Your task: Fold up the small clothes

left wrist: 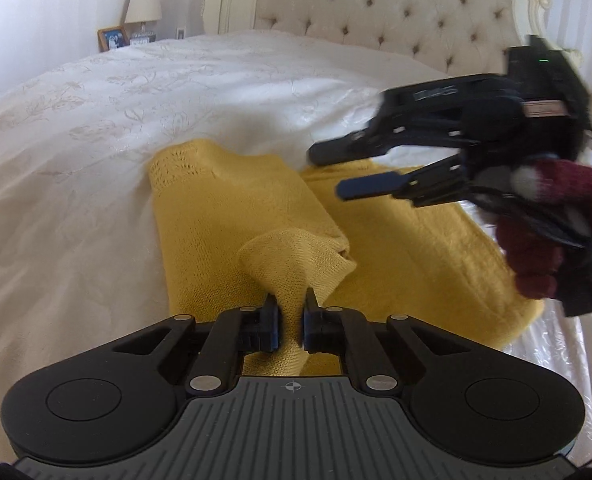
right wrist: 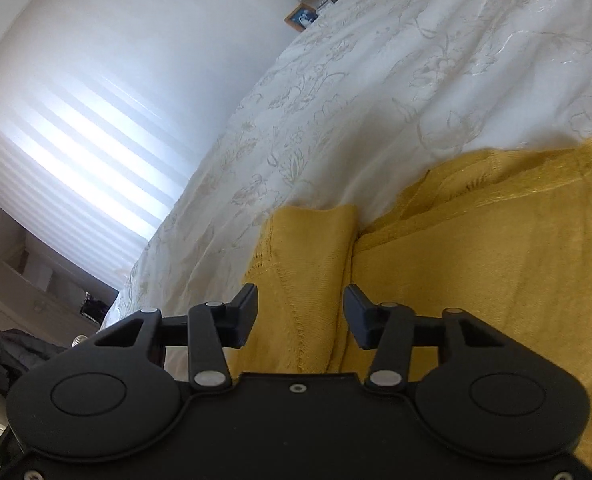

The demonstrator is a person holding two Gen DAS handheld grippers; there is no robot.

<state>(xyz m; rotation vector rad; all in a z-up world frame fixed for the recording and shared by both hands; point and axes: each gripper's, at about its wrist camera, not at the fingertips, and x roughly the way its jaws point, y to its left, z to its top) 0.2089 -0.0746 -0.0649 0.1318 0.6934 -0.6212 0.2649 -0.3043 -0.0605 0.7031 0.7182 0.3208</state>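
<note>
So your left claw (left wrist: 290,322) is pinched tight on a bunched-up bit of the yellow knit top (left wrist: 232,216), and that fold of fabric rises in a little peak from the claw's jaws. The rest of the top lies on the bed (left wrist: 96,120), spread over the white flowery bedspread, with one part folded over on the left and a flatter stretch running off to the right. Your right claw (left wrist: 336,172) hangs above that flatter stretch with its fingers spread apart and nothing between them, a bit blurry in the left wrist view. Your hand (left wrist: 536,240) behind it is in a dark red knit glove. From the right wrist view, the right claw (right wrist: 299,316) sits wide open right over the yellow knit top (right wrist: 476,260), jaws either side of a seam, but you can't tell if they're touching the fabric. Back by the tufted headboard (left wrist: 396,4) there's a lamp (left wrist: 144,2) and a framed photo (left wrist: 113,38) beside the bed.
</note>
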